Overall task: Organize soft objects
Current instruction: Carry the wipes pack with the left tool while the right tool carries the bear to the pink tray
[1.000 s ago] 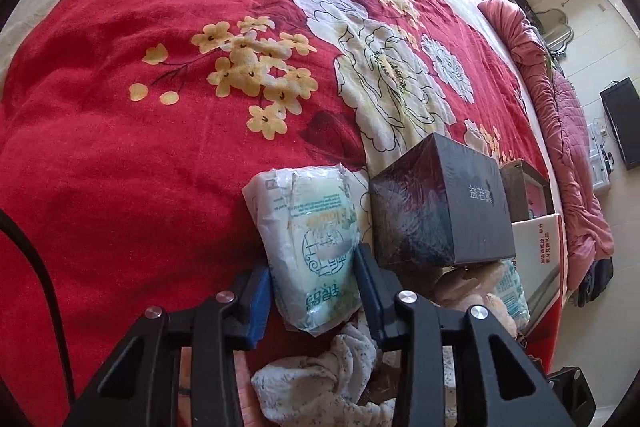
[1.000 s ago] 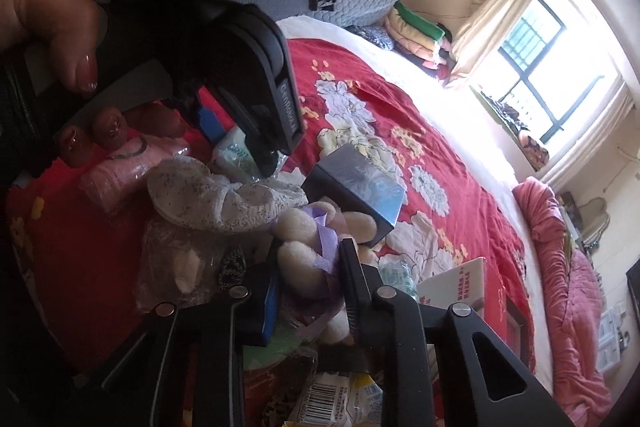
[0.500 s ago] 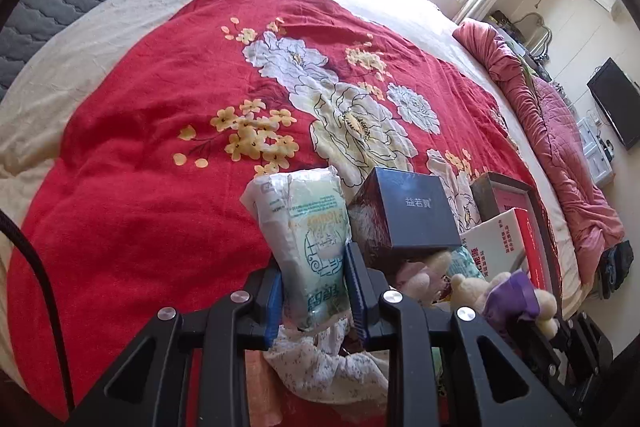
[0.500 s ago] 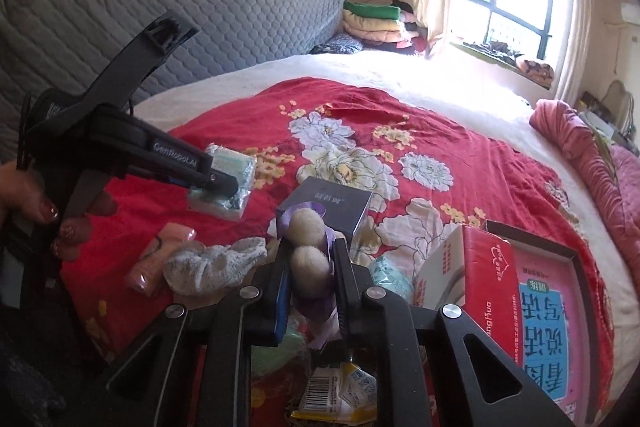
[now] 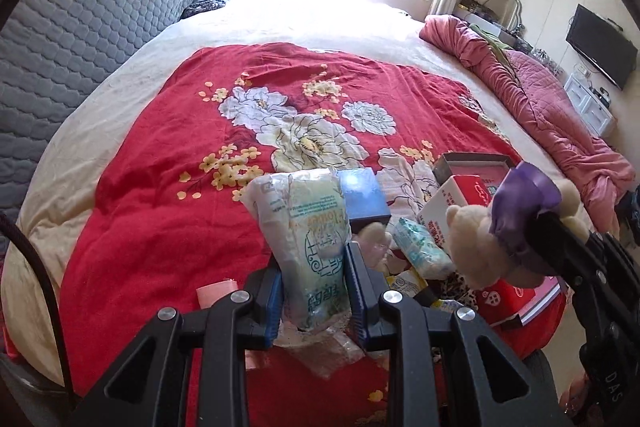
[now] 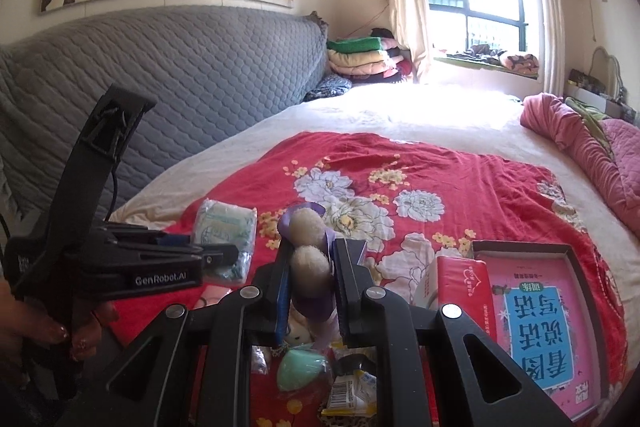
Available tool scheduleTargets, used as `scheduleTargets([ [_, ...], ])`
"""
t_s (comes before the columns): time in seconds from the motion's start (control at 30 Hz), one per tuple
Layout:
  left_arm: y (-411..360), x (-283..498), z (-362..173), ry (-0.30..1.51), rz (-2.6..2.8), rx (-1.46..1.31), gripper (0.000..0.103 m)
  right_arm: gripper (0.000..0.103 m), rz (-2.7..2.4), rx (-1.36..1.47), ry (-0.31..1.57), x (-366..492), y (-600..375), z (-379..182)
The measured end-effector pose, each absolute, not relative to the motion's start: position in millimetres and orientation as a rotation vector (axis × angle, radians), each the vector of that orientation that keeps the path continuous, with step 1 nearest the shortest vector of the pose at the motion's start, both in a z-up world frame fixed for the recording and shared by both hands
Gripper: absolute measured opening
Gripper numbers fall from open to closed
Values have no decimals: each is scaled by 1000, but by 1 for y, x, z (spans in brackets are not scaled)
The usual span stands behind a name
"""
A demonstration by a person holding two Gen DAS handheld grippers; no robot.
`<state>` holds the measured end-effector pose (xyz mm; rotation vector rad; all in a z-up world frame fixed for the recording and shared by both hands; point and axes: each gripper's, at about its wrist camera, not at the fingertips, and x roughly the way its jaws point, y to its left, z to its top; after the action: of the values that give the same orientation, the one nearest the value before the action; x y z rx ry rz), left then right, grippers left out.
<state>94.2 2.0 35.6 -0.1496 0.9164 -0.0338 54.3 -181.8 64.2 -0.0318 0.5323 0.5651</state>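
Tissue pack (image 5: 308,247), plush bear (image 6: 306,251), both clamped

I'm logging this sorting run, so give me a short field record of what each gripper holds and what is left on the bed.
left gripper: shut on tissue pack
right gripper: shut on teddy bear
surface: red floral bedspread
left on the bed: dark blue box, red tissue box, pink book
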Motion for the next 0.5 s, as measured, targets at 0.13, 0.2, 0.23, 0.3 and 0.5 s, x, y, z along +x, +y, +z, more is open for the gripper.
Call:
scheduleTargets([
  [0.13, -21, 89, 48, 887, -54, -107, 29, 19, 517, 7, 524, 51, -205, 75],
  [0.2, -30, 88, 54, 876, -64, -97, 29, 19, 485, 24, 512, 49, -217, 80],
  [0.23, -36, 87, 57, 872, -71, -91, 29, 19, 473, 32, 508, 49, -223, 82],
  [0.3, -46, 89, 61, 870, -88, -78, 29, 19, 446, 51, 497, 48, -234, 86],
  [0.5, -80, 90, 72, 863, -140, -41, 29, 19, 377, 102, 467, 45, -268, 95],
])
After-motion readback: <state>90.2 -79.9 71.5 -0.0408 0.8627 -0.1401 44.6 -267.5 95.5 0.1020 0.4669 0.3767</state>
